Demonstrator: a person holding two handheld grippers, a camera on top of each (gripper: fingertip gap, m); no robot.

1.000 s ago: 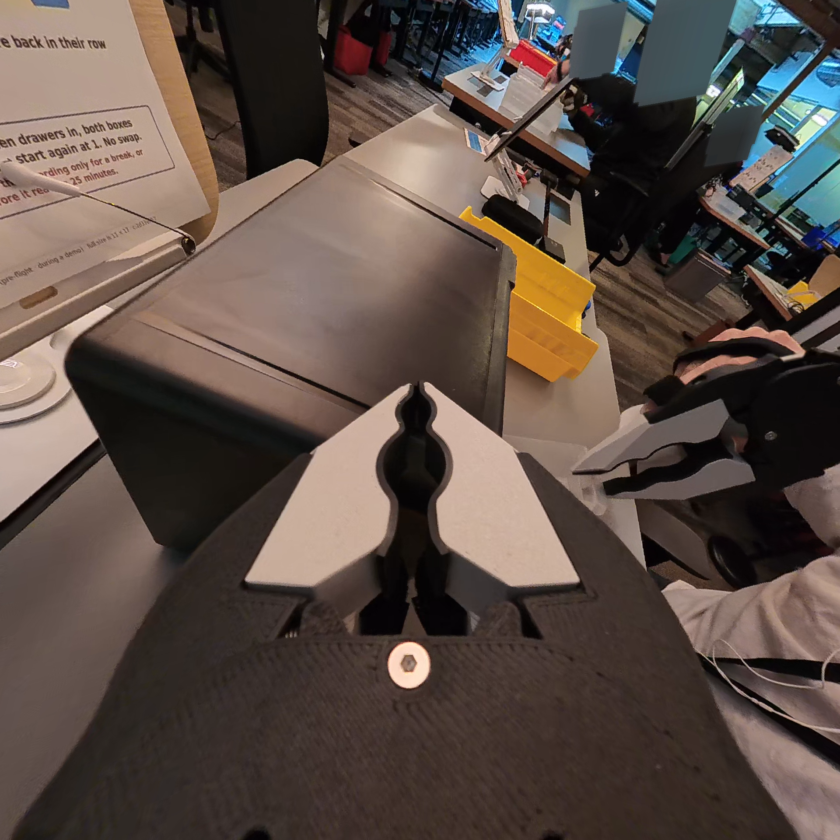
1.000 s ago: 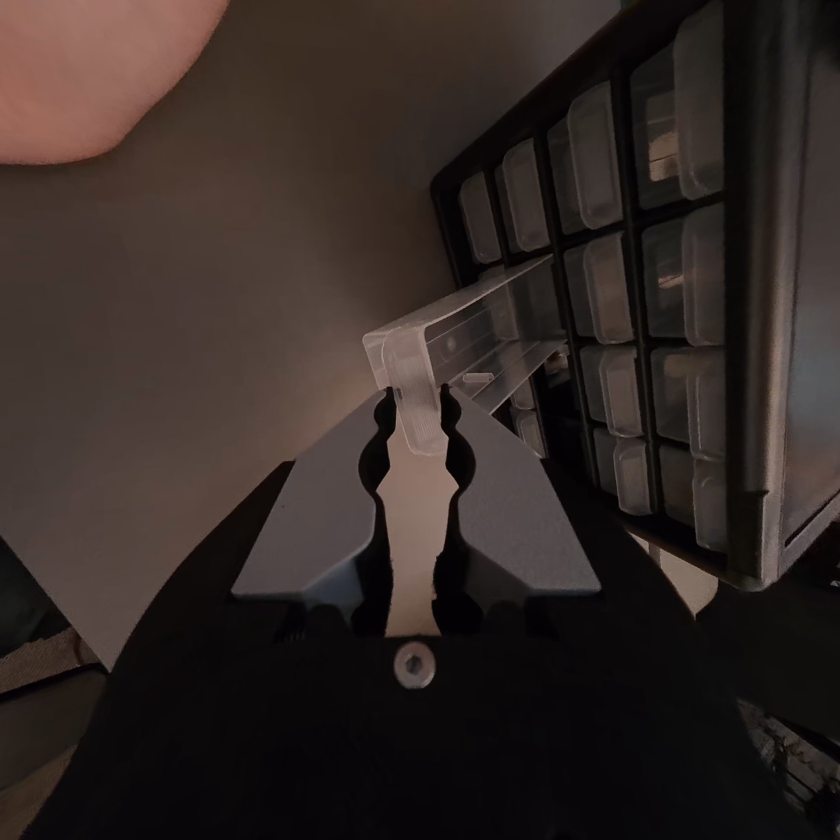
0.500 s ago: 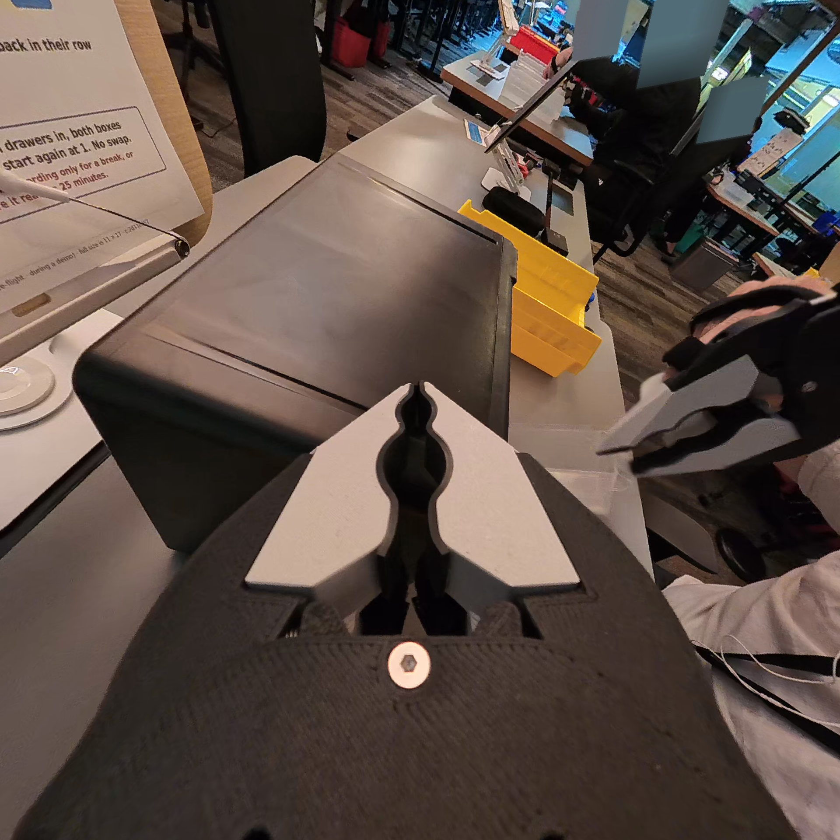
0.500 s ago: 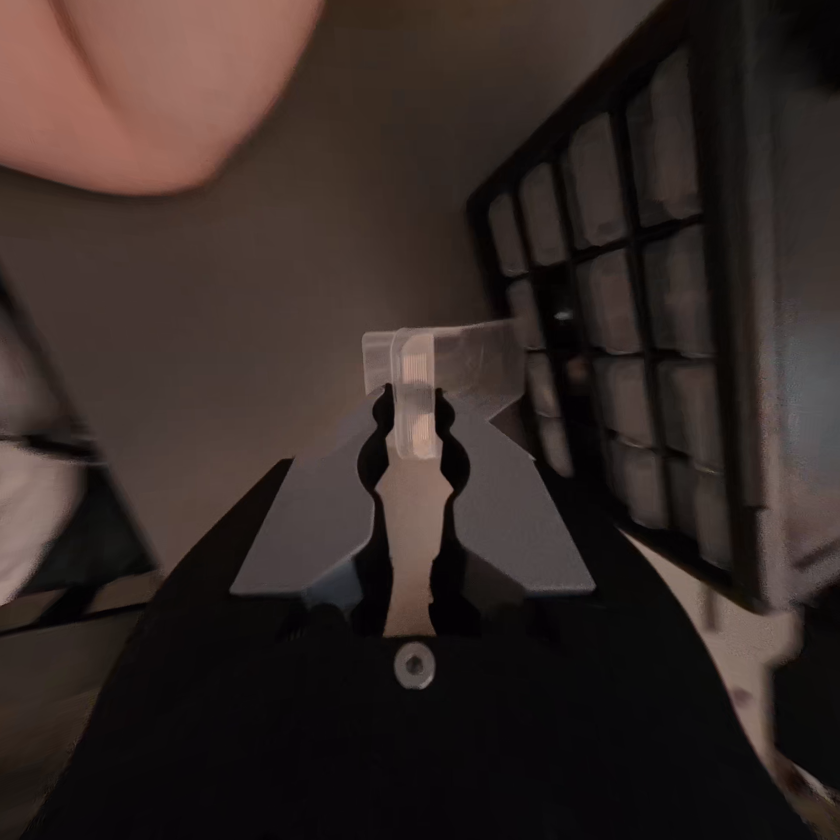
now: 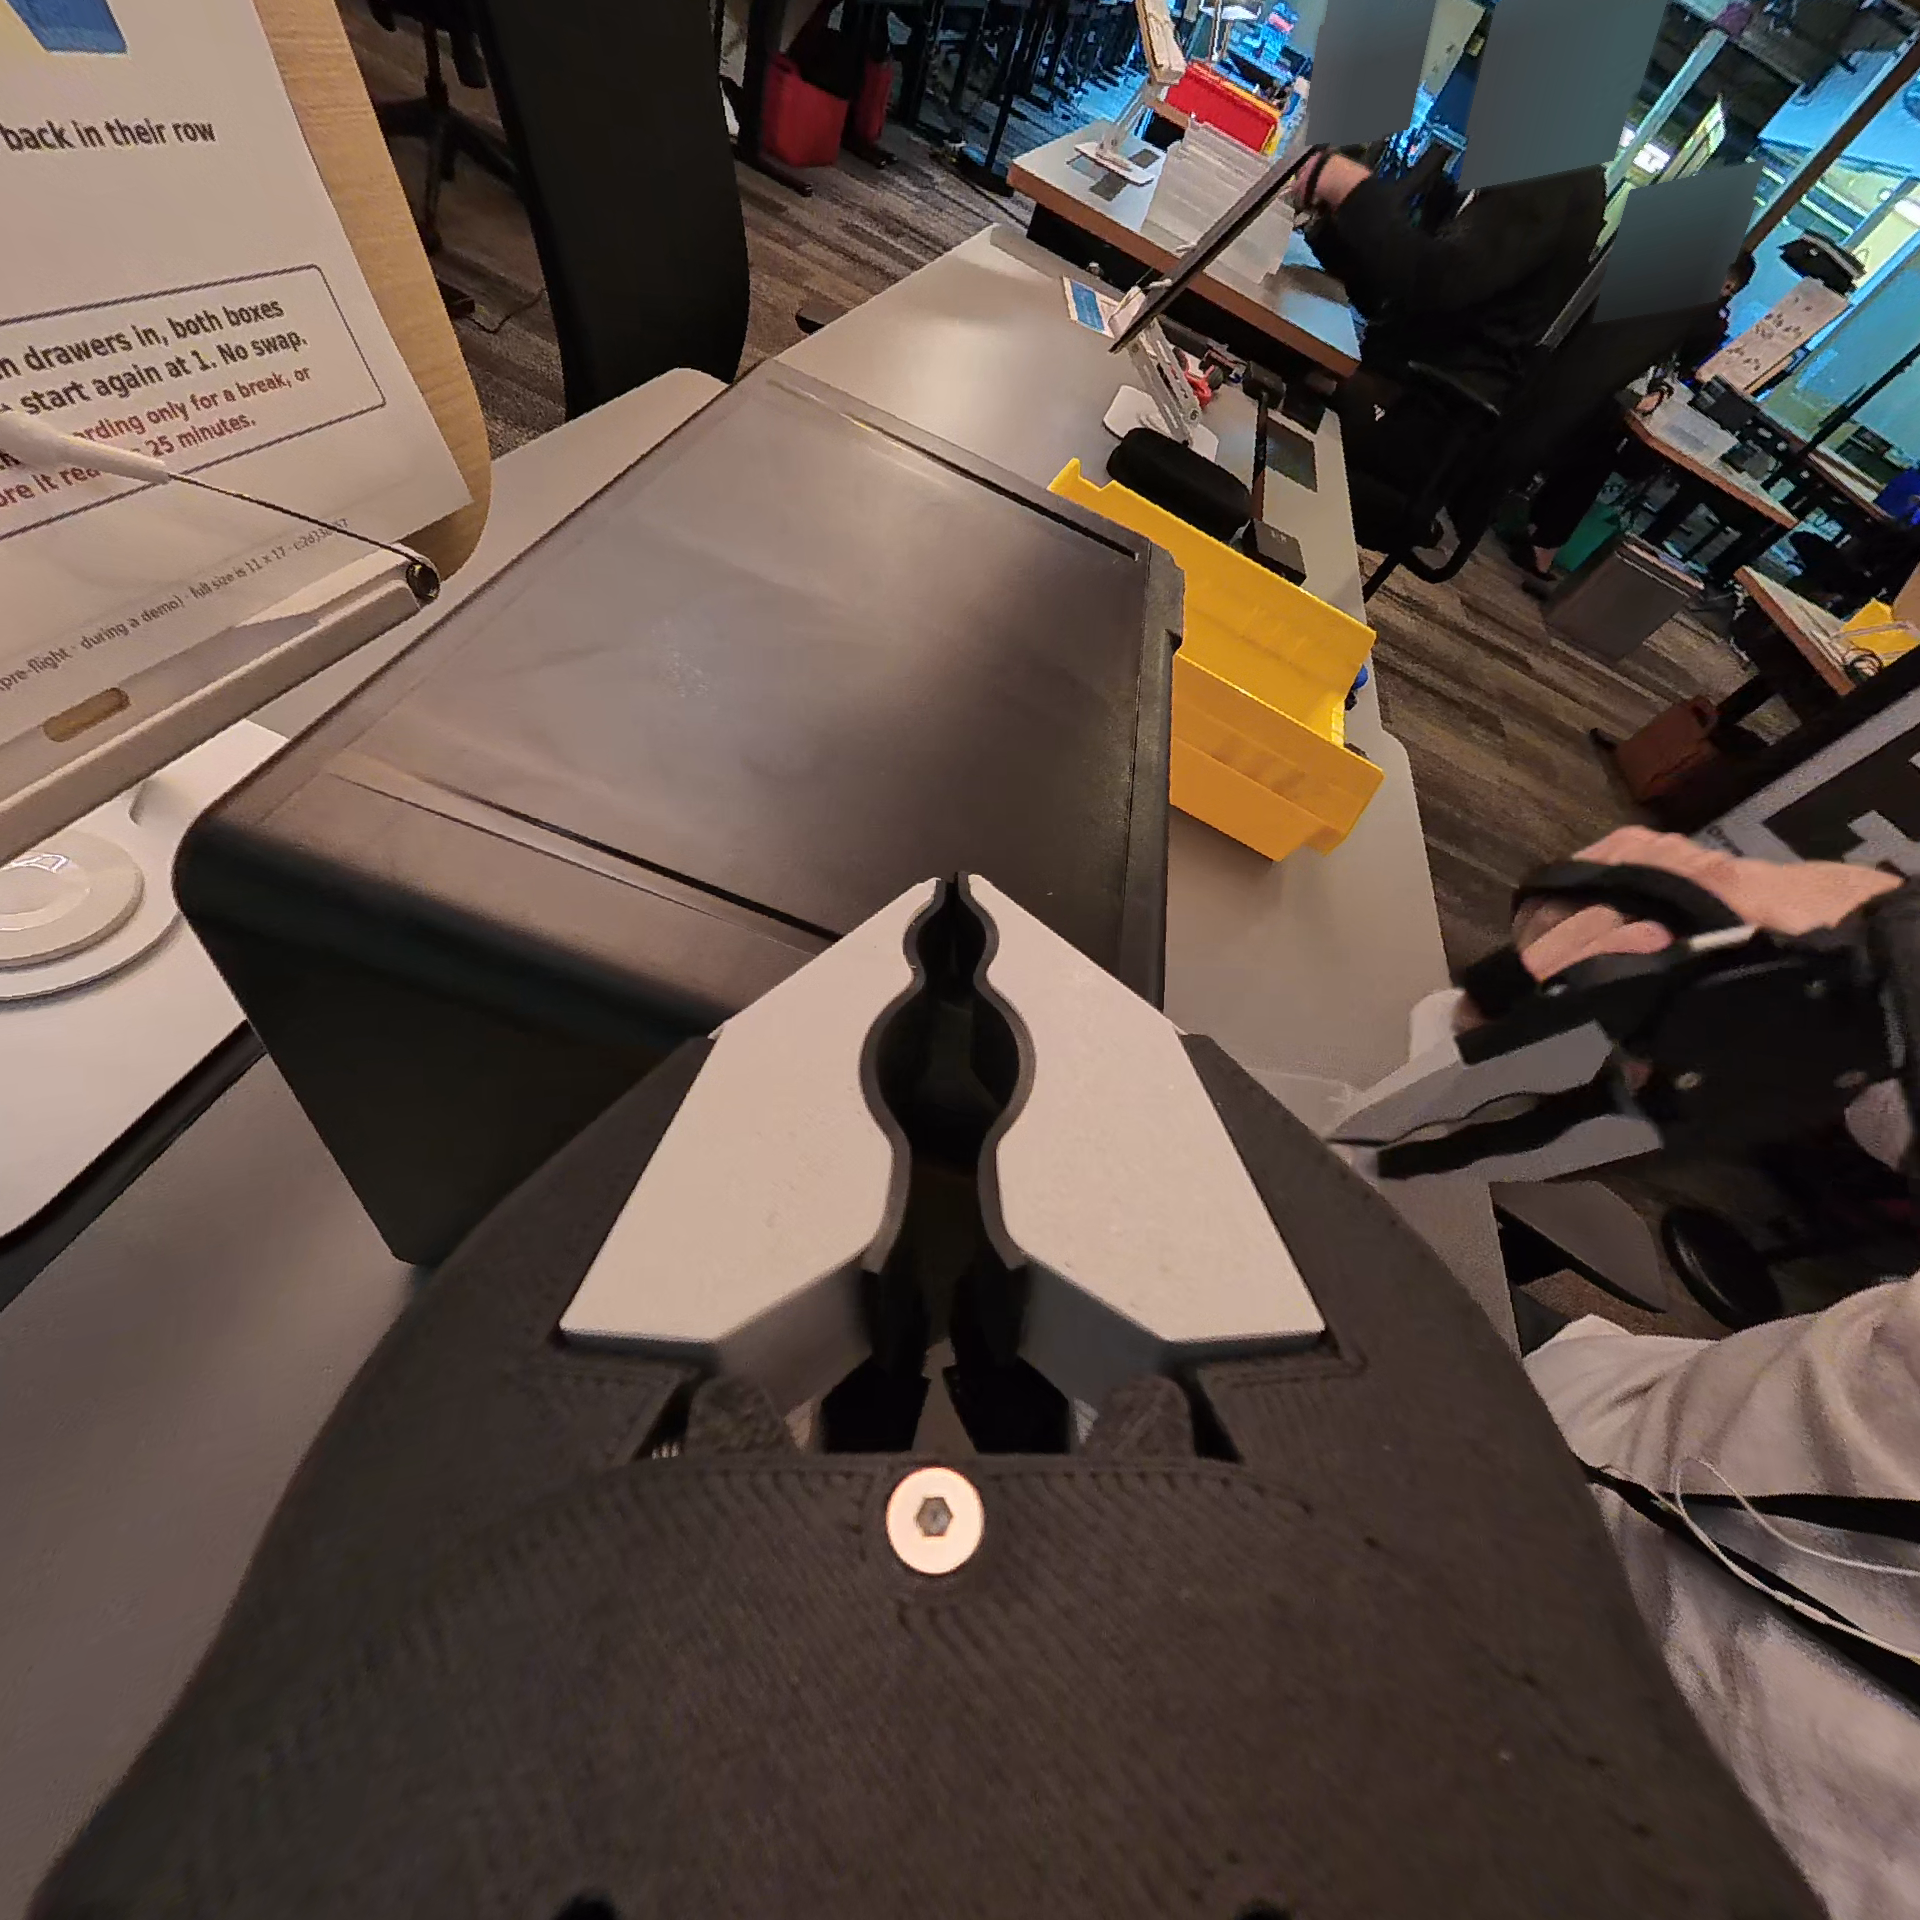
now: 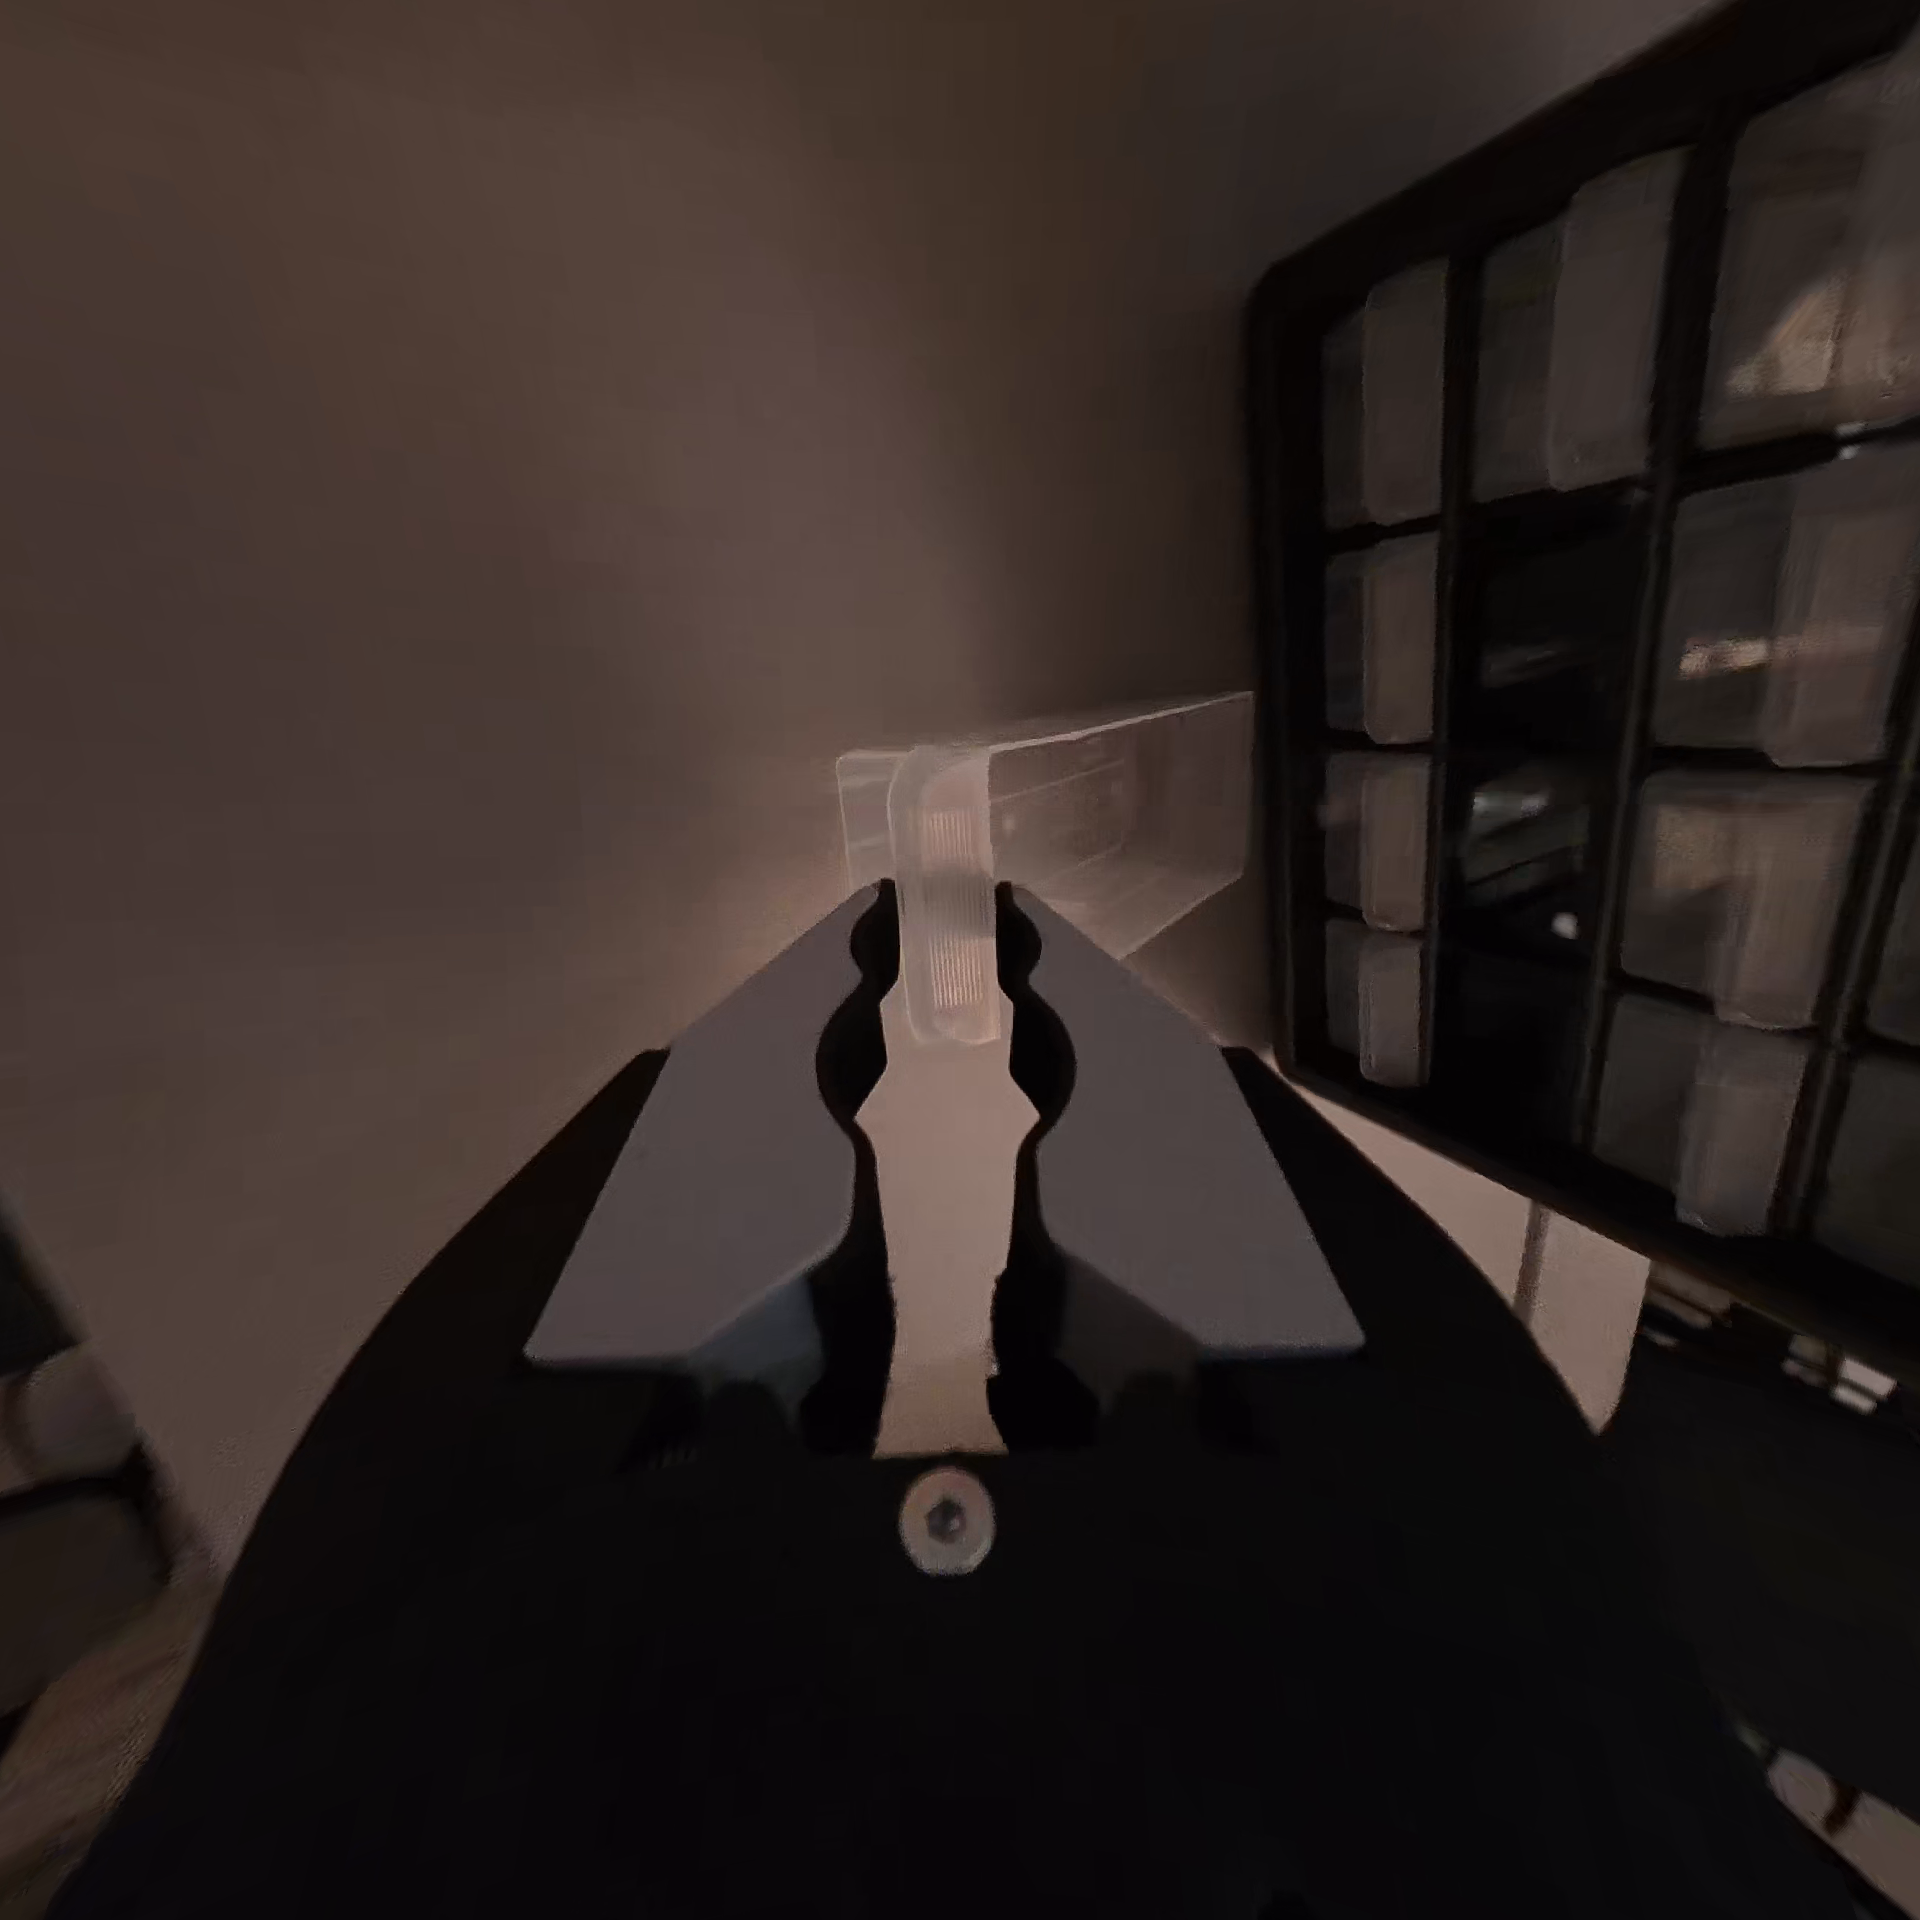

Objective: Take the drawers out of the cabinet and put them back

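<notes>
The black drawer cabinet (image 5: 727, 665) stands on the grey table; its top and left side show in the left wrist view. My left gripper (image 5: 958, 883) is shut and empty, held over the cabinet's near top edge. In the right wrist view the cabinet front (image 6: 1621, 727) shows a grid of clear drawers and several dark empty slots. My right gripper (image 6: 943, 888) is shut on the handle tab of a clear plastic drawer (image 6: 1091, 821), which is out of the cabinet and held over the table to the left of the front. The right gripper also shows in the left wrist view (image 5: 1382, 1138).
A yellow bin (image 5: 1268, 717) sits on the table behind the cabinet. A printed sheet on a stand (image 5: 156, 343) and a white round base (image 5: 52, 914) are to the left. A phone stand (image 5: 1164, 343) and other desks with a seated person (image 5: 1455, 291) lie farther off. Spacing between my two grippers at the tips: around 25 centimeters.
My right gripper has pulled the clear drawer fully out of its slot and carried it left, away from the cabinet front, and lower. My left gripper has stayed shut over the cabinet.
</notes>
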